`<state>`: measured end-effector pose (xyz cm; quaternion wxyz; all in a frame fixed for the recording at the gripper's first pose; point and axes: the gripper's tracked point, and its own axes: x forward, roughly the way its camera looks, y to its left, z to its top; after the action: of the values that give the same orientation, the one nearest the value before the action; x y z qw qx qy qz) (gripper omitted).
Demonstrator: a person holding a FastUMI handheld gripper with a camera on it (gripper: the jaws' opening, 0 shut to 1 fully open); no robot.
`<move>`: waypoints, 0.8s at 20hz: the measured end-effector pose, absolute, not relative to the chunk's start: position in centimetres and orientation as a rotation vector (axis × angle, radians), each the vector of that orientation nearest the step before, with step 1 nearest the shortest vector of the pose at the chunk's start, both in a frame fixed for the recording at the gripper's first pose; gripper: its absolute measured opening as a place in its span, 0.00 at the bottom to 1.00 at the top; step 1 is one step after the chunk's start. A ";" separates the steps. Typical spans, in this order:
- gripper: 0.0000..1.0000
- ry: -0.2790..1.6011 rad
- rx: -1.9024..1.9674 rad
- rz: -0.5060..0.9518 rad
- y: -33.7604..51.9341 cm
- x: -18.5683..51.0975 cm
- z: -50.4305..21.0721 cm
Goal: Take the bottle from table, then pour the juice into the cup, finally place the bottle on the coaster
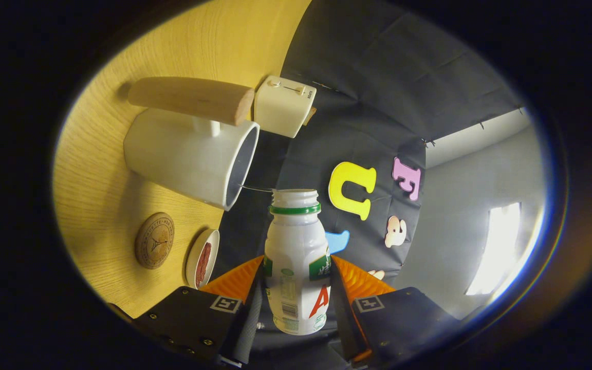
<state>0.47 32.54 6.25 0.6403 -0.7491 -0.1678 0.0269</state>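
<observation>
White, uncapped, green-ringed bottle (296, 262) is clamped between both claw (296, 280) fingers, near the cup (188, 154).

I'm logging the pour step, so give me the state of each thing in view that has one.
Bottle: uncapped, held tipped, mouth towards the cup's rim.
Claw: shut on the bottle, both orange fingers pressing its sides.
Cup: upright on the table, open; contents hidden.
Coaster: flat on the table, bare.
Small dish: on the table beside the coaster, holding something reddish-brown.
</observation>
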 end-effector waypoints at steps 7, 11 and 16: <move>0.65 -0.393 -1.733 0.061 32.6 0.5 6.4; 0.65 -0.403 -1.747 0.062 32.7 0.5 6.6; 0.65 -0.411 -1.762 0.068 32.8 0.4 6.7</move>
<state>0.44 32.83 6.67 0.6174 -0.7655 -0.1786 0.0295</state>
